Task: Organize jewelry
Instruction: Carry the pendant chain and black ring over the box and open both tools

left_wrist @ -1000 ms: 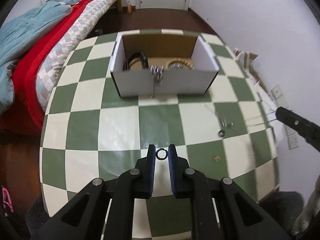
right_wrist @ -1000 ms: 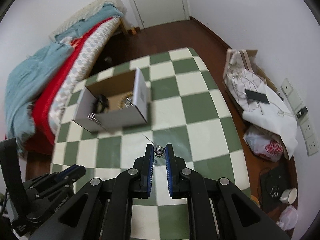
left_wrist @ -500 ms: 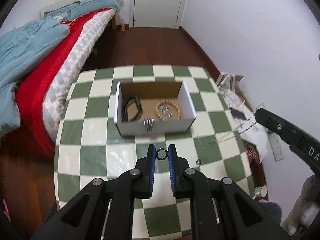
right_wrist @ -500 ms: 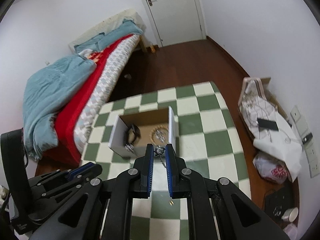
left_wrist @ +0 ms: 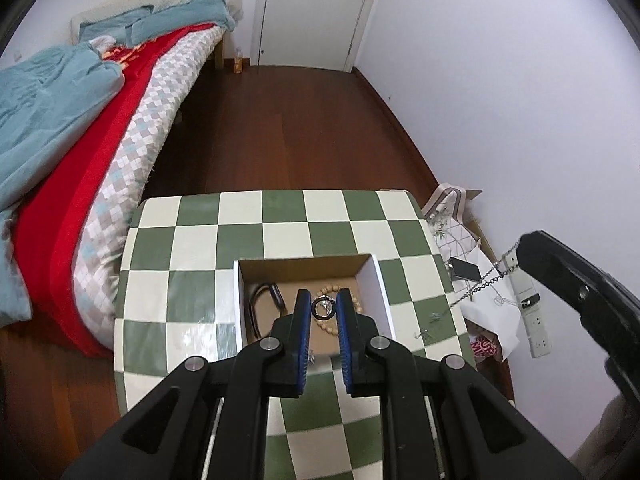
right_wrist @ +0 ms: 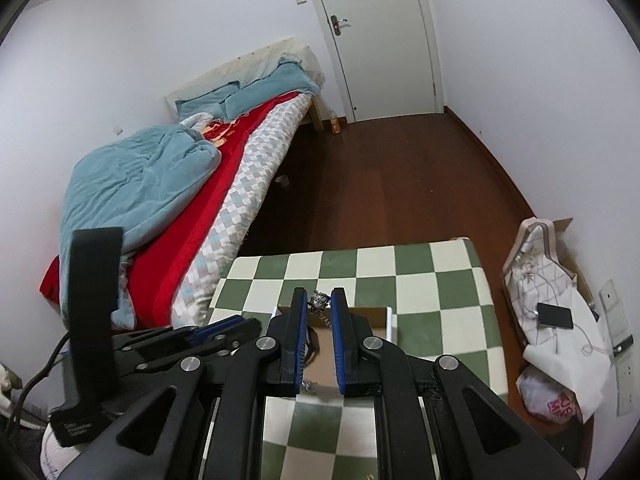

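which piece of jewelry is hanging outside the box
The silver chain, dangling from the right tongs over the floor; the ring and beads are over or in the box.

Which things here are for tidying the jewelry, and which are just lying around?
For the job:
- black ring in the left claw
- silver chain in the right claw
- cardboard box
- bead bracelet and black band in the box

Just lying around:
- bed
- phone on the white cloth
- bottle by the door
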Available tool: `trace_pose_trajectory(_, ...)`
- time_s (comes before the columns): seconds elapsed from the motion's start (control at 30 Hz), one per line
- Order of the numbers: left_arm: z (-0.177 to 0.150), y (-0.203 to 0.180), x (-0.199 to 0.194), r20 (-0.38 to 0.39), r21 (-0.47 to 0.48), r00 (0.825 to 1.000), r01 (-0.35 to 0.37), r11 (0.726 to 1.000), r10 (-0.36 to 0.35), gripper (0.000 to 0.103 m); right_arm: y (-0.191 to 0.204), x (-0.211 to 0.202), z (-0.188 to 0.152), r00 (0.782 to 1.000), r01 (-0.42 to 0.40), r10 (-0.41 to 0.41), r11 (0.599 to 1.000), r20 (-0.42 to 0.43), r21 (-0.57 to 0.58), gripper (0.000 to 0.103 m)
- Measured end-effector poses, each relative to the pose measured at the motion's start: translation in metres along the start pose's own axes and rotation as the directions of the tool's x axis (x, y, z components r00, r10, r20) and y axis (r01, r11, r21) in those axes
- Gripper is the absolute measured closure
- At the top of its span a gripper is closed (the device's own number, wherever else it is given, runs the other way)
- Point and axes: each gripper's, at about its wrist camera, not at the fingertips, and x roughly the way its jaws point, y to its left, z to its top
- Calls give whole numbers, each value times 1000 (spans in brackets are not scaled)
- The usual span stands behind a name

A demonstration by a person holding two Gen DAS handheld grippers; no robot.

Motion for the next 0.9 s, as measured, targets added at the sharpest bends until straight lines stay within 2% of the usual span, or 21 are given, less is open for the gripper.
trace_pose_trajectory(0.1, 9, 8, 19, -30, -6, 1000, 0, 1000, -1, 93, 2, 23, 4, 1000, -2, 2, 1000, -30, -3, 91)
trace_pose_trajectory(0.23, 17, 20, 48, -87, -25, 996, 12, 1000, -14, 93, 0, 69, 3, 994, -4, 4, 1000, -110, -4, 91)
trace_pose_trajectory(0.43, 24, 39, 87, -161, -48, 987, 7, 999, -15, 93, -6, 127, 0, 980, 39, -46, 998, -194, -42, 91)
trace_pose_trajectory(0.57, 25, 48, 104, -213, -67, 977, 4, 998, -18, 93, -14, 145, 2, 972, 55, -64, 997, -224, -45, 91)
trace_pose_trajectory(0.7, 25, 56, 111, -254, -95, 967, -15, 995, -10, 91, -30, 161, 0, 954, 36, -31, 999, -299, 10, 90)
trace_pose_trajectory(0.77, 26, 58, 111, -259, -99, 966, -46, 994, 18, 82, -36, 166, -2, 945, 46, -35, 999, -324, 26, 87)
trace_pose_trajectory(0.8, 27, 59, 110, -253, -100, 967, -63, 993, 36, 61, -39, 167, -3, 942, 53, -41, 998, -334, 27, 82)
trace_pose_trajectory(0.83, 28, 59, 108, -243, -101, 969, -74, 992, 47, 32, -40, 166, -5, 940, 61, -49, 998, -337, 26, 67)
trace_pose_trajectory(0.87, 28, 60, 105, -231, -106, 972, -81, 991, 54, 22, -41, 165, -6, 940, 69, -56, 997, -338, 26, 56)
trace_pose_trajectory(0.9, 29, 61, 101, -217, -110, 974, -84, 990, 58, 18, -43, 164, -7, 939, 76, -63, 997, -337, 26, 53)
